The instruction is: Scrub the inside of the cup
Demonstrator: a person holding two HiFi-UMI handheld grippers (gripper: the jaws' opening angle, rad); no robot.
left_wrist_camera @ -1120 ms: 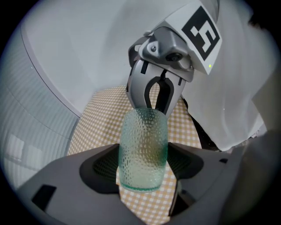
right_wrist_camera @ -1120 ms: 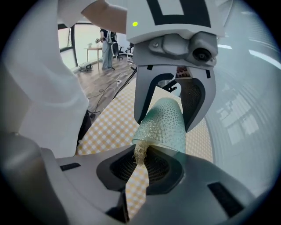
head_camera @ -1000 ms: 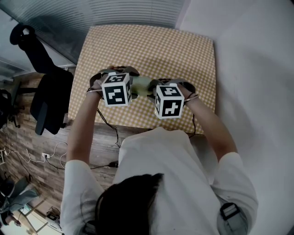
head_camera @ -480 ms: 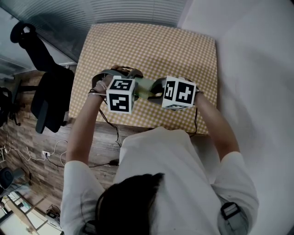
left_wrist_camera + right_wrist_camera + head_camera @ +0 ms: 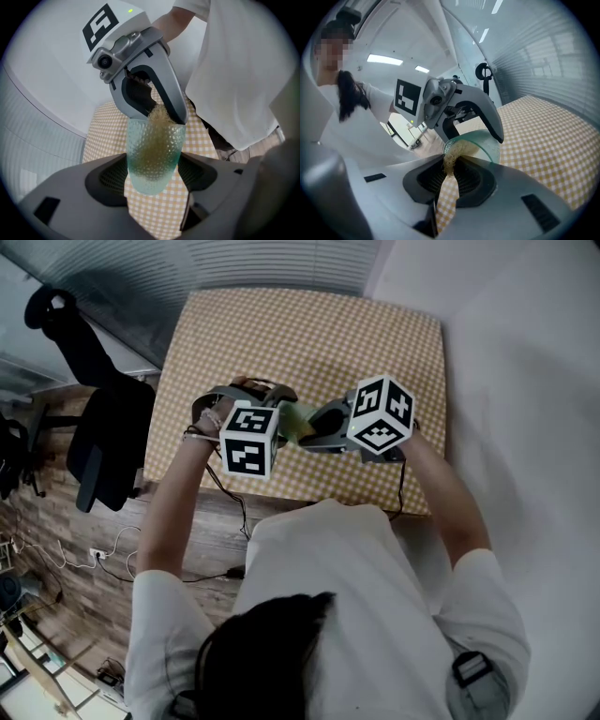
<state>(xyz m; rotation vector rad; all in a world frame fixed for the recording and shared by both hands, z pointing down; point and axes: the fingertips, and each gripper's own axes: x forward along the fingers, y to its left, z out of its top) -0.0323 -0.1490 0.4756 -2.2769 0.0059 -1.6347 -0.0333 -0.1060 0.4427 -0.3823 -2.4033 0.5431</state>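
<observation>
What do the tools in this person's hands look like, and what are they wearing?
Both the left gripper and the right gripper are grey shells with black ribbed pads inside the jaws. Each carries a white cube printed with black square markers. Thin dark cables trail from them. The person wears a white short-sleeved shirt.

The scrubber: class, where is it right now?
Seen in both gripper views, the scrubber is pinched in the right gripper and pushed into the cup, which the left gripper holds above the checked table.
</observation>
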